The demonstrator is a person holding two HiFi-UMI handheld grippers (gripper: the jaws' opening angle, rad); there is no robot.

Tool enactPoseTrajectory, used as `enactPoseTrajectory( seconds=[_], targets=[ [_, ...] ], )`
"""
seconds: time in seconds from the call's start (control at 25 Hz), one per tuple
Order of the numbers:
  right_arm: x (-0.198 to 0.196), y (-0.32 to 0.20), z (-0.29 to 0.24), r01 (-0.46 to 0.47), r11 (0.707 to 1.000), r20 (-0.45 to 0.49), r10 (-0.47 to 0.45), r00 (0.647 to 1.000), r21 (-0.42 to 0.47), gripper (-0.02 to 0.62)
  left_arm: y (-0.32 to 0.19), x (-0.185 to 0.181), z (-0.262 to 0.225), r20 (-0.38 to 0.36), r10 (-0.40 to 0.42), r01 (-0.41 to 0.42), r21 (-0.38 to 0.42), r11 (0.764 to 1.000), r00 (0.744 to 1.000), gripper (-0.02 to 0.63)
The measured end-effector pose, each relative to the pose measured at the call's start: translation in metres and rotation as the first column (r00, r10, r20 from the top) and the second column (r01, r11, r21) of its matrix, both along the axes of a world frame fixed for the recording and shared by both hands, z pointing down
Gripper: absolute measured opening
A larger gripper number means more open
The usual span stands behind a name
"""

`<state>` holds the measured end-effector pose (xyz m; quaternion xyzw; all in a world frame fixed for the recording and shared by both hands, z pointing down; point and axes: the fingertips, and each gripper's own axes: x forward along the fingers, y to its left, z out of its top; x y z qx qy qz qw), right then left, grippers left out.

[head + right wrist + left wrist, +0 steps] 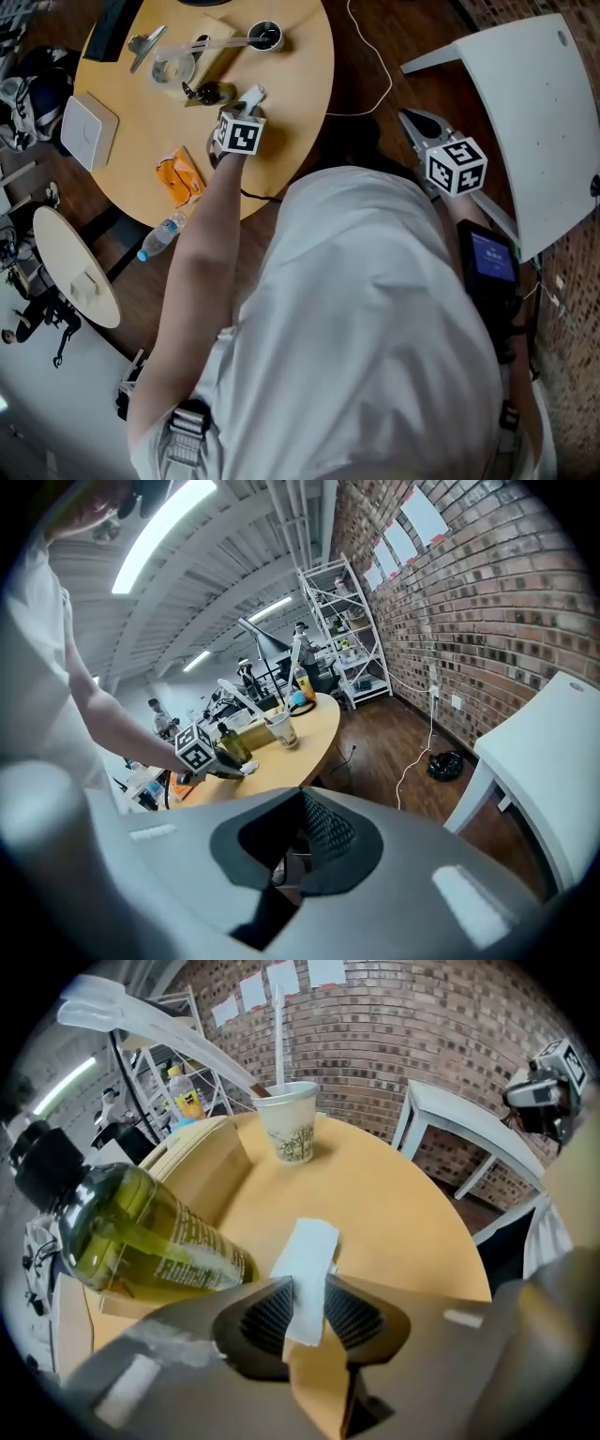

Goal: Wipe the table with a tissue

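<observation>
Two grippers: left gripper wide around the tissue on the table, right gripper tight together, empty

A red brick wall with pale paper sheets stuck high on it runs along one side, above a dark wood floor where a white cable trails. A metal shelving rack stands against the bricks, a white desk nearby, and strip lights glow on the ribbed ceiling
</observation>
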<state>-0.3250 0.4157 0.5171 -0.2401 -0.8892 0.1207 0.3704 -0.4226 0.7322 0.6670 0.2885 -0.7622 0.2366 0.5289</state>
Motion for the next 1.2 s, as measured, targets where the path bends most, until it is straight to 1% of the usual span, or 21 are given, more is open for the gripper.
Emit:
enactPoseTrajectory(
  seconds=[0.08, 0.12, 0.2, 0.24, 0.28, 0.36, 0.4, 0.48, 0.56, 0.64, 0.68, 0.8, 0.88, 0.92, 0.96, 1.04, 1.08, 1.12, 1.16, 1.2],
  targets=[
    [0.004, -0.006, -0.002, -0.024, 1.000, -0.001, 0.024, 1.000, 0.017, 0.008, -0.007, 0.002, 0.005, 0.005, 0.057, -0.057, -0.014, 0.998, 0.998, 0.070],
    [0.007, -0.007, -0.002, -0.035, 0.999, -0.001, 0.035, 0.999, 0.030, 0.008, -0.007, 0.002, 0.006, 0.011, 0.082, -0.081, -0.030, 0.996, 0.997, 0.056],
    [0.007, -0.003, 0.000, -0.045, 0.998, 0.010, 0.045, 0.999, 0.049, 0.008, 0.002, -0.005, -0.001, 0.039, 0.107, -0.104, -0.069, 0.992, 0.994, 0.048],
    [0.003, 0.003, 0.001, -0.043, 0.998, 0.021, 0.042, 0.999, 0.049, 0.008, -0.002, -0.009, -0.009, 0.056, 0.116, -0.113, -0.044, 0.993, 0.992, 0.046],
    [-0.001, 0.008, 0.001, -0.038, 0.998, 0.034, 0.036, 0.999, 0.045, 0.008, -0.017, -0.010, -0.023, 0.073, 0.128, -0.130, 0.020, 0.991, 0.989, 0.044],
    [-0.004, 0.011, -0.003, -0.025, 0.998, 0.050, 0.023, 0.998, 0.049, 0.008, -0.063, -0.008, -0.073, 0.123, 0.157, -0.173, 0.138, 0.975, 0.980, 0.044],
    [-0.004, 0.008, -0.005, -0.022, 0.998, 0.051, 0.019, 0.999, 0.063, 0.008, -0.081, -0.006, -0.081, 0.138, 0.163, -0.187, 0.182, 0.965, 0.977, 0.044],
    [-0.005, -0.003, -0.008, -0.026, 0.996, 0.053, 0.021, 0.998, 0.085, 0.008, -0.103, -0.002, -0.062, 0.140, 0.166, -0.198, 0.265, 0.944, 0.976, 0.044],
    [-0.010, -0.014, -0.011, -0.039, 0.994, 0.062, 0.033, 0.998, 0.098, 0.008, -0.133, -0.004, -0.071, 0.155, 0.171, -0.216, 0.346, 0.913, 0.973, 0.044],
    [-0.007, -0.019, -0.019, -0.060, 0.991, 0.079, 0.051, 0.996, 0.116, 0.008, -0.162, 0.003, -0.096, 0.177, 0.188, -0.246, 0.419, 0.874, 0.966, 0.044],
    [-0.002, -0.021, -0.025, -0.075, 0.989, 0.092, 0.064, 0.994, 0.126, 0.008, -0.176, 0.009, -0.108, 0.189, 0.201, -0.267, 0.454, 0.850, 0.961, 0.044],
    [0.013, -0.030, -0.042, -0.128, 0.981, 0.124, 0.110, 0.986, 0.146, 0.008, -0.214, 0.028, -0.142, 0.220, 0.251, -0.332, 0.540, 0.773, 0.943, 0.044],
    [0.019, -0.036, -0.046, -0.162, 0.976, 0.126, 0.144, 0.982, 0.144, 0.008, -0.234, 0.036, -0.156, 0.220, 0.284, -0.359, 0.595, 0.719, 0.933, 0.044],
    [0.022, -0.039, -0.047, -0.182, 0.973, 0.124, 0.165, 0.979, 0.143, 0.008, -0.244, 0.042, -0.161, 0.213, 0.305, -0.369, 0.627, 0.686, 0.928, 0.044],
    [0.026, -0.043, -0.048, -0.204, 0.968, 0.123, 0.187, 0.975, 0.144, 0.008, -0.255, 0.050, -0.167, 0.203, 0.331, -0.378, 0.663, 0.646, 0.922, 0.044],
    [0.039, -0.052, -0.050, -0.249, 0.957, 0.125, 0.232, 0.965, 0.151, 0.008, -0.275, 0.071, -0.179, 0.187, 0.395, -0.396, 0.731, 0.556, 0.900, 0.043],
    [0.045, -0.057, -0.051, -0.270, 0.950, 0.128, 0.252, 0.959, 0.154, 0.008, -0.285, 0.081, -0.184, 0.184, 0.426, -0.406, 0.753, 0.518, 0.886, 0.043],
    [0.050, -0.061, -0.051, -0.290, 0.944, 0.131, 0.271, 0.954, 0.155, 0.008, -0.292, 0.090, -0.186, 0.184, 0.454, -0.417, 0.764, 0.492, 0.872, 0.043],
    [0.055, -0.063, -0.050, -0.307, 0.939, 0.133, 0.288, 0.948, 0.154, 0.008, -0.298, 0.097, -0.185, 0.182, 0.477, -0.427, 0.768, 0.477, 0.860, 0.043],
    [0.060, -0.066, -0.048, -0.321, 0.934, 0.134, 0.302, 0.944, 0.154, 0.008, -0.302, 0.104, -0.182, 0.176, 0.497, -0.434, 0.768, 0.471, 0.850, 0.043]
  ],
)
